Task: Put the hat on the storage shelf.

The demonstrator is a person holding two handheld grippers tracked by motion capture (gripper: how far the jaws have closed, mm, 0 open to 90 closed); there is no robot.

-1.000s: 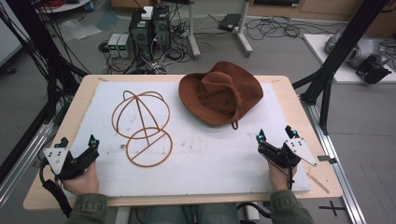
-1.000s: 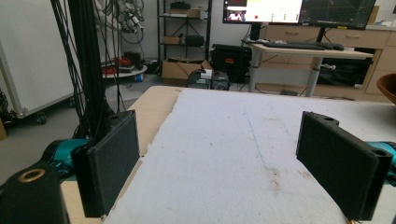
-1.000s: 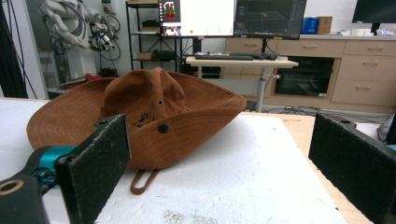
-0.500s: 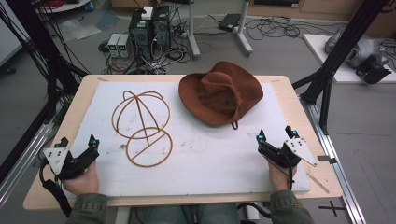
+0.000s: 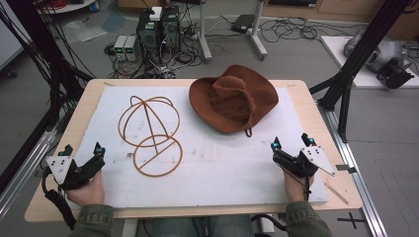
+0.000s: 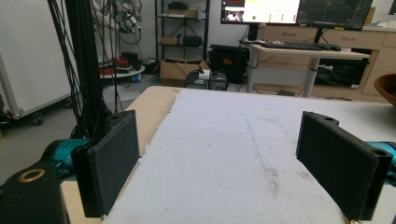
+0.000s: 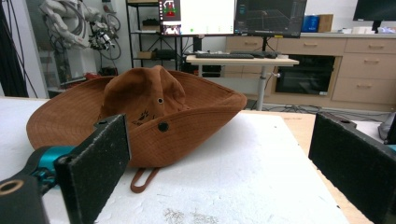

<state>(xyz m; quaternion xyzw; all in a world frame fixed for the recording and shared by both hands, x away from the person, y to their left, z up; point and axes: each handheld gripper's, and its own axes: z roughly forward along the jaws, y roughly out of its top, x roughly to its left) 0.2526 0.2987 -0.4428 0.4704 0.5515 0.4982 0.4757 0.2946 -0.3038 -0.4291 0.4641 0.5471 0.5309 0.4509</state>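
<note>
Left gripper [image 5: 83, 154]: jaws wide apart, holding nothing, resting at the near left edge of the white foam mat [image 5: 217, 168].
Right gripper [image 5: 290, 143]: jaws wide apart, holding nothing, at the mat's near right edge.
Brown brimmed hat [image 5: 233, 98]: ahead and left of the right gripper, apart from it, chin loop trailing toward it.
Wire hat stand [image 5: 149, 133]: ahead and right of the left gripper, lying just beside the hat.

Matt brown cloth hat [image 5: 233, 97] — rough white foam sheet [image 5: 222, 163]
</note>
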